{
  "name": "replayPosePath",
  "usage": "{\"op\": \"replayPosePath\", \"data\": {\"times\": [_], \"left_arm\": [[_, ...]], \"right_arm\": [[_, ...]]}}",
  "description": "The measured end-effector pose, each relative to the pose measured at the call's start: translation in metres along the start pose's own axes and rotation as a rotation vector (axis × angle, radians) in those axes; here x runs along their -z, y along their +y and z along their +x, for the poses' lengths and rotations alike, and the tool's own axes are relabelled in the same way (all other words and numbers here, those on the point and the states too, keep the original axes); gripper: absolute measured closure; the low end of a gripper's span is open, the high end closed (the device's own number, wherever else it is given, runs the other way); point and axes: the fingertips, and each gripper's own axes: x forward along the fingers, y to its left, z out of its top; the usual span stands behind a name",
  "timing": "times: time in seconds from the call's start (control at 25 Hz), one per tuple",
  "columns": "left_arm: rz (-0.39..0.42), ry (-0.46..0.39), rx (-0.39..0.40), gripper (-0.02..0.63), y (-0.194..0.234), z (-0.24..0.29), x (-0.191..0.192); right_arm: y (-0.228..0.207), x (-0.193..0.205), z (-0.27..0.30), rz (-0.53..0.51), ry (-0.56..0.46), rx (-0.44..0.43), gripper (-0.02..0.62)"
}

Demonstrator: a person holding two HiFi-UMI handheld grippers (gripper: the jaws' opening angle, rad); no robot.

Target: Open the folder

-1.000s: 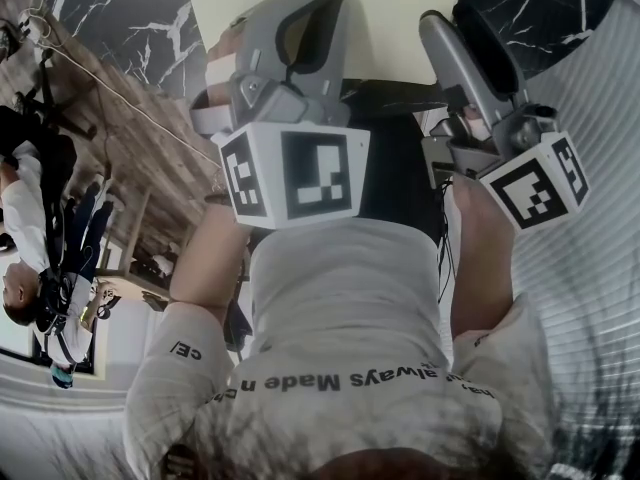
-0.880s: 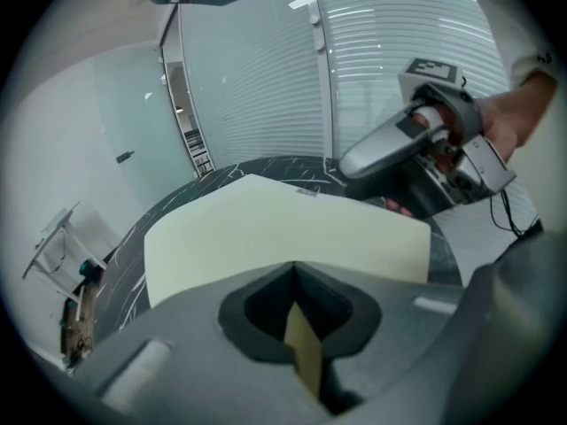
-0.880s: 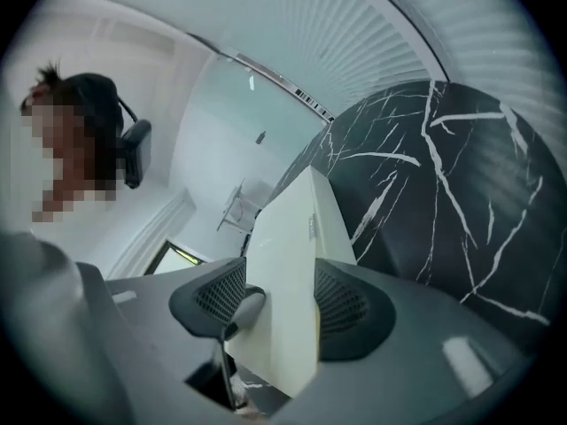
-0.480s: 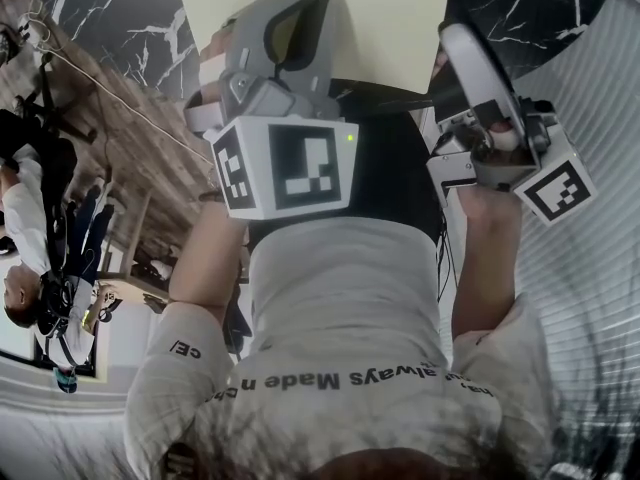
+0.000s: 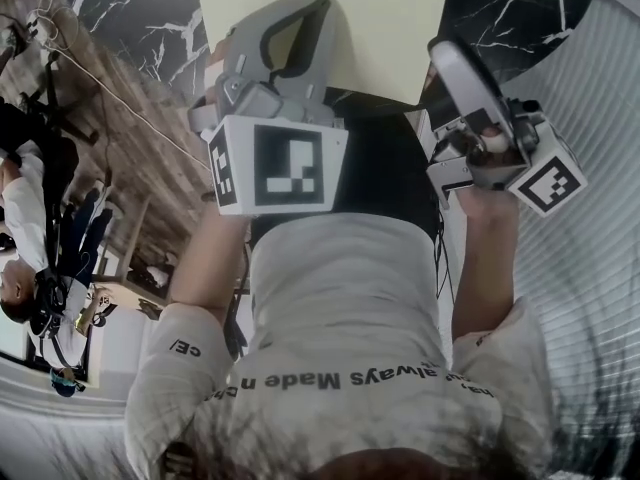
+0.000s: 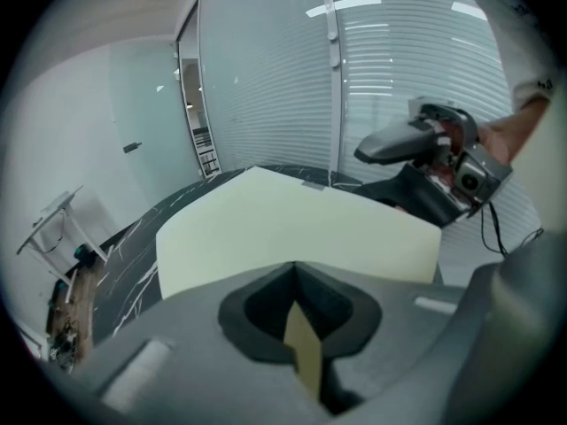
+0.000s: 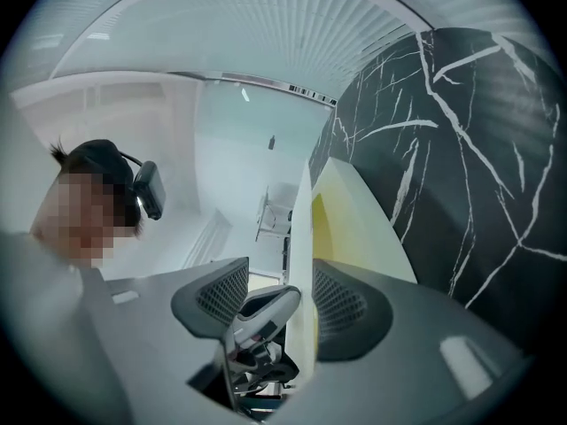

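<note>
Pale-yellow card, thin and light, the folder (image 5: 330, 28) lies partly open on the black marble table (image 5: 520, 8). It should flex, so we hold edges: our left gripper (image 6: 297, 282) is clamped on 1 leaf, while our right gripper (image 7: 282, 301) has wide jaws that have just been closing and straddle the cover edge without pressing it.

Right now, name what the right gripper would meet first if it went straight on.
The folder cover: its edge already stands between the right gripper's jaws, which have just been closing but are not yet on it. Going on would likely slide it deeper in; the office chair beyond looks farther off.
</note>
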Motion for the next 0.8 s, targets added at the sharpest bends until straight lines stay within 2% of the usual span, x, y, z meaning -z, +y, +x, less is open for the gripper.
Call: {"op": "replayPosePath", "data": {"times": [0.24, 0.48, 0.6, 0.8], "left_arm": [[-0.007, -0.006, -0.035, 0.604, 0.013, -0.025, -0.011], [-0.004, -0.006, -0.073, 0.604, 0.024, -0.055, -0.022], [-0.016, -0.019, -0.095, 0.604, 0.030, -0.073, -0.027], [-0.053, -0.047, -0.103, 0.604, 0.034, -0.117, -0.048]], "right_arm": [[0.034, 0.001, 0.009, -0.014, 0.047, -0.091, 0.382], [0.077, 0.009, 0.026, -0.034, 0.103, -0.191, 0.429], [0.095, 0.016, 0.039, -0.055, 0.137, -0.237, 0.459], [0.133, 0.026, 0.056, -0.054, 0.186, -0.279, 0.463]]}}
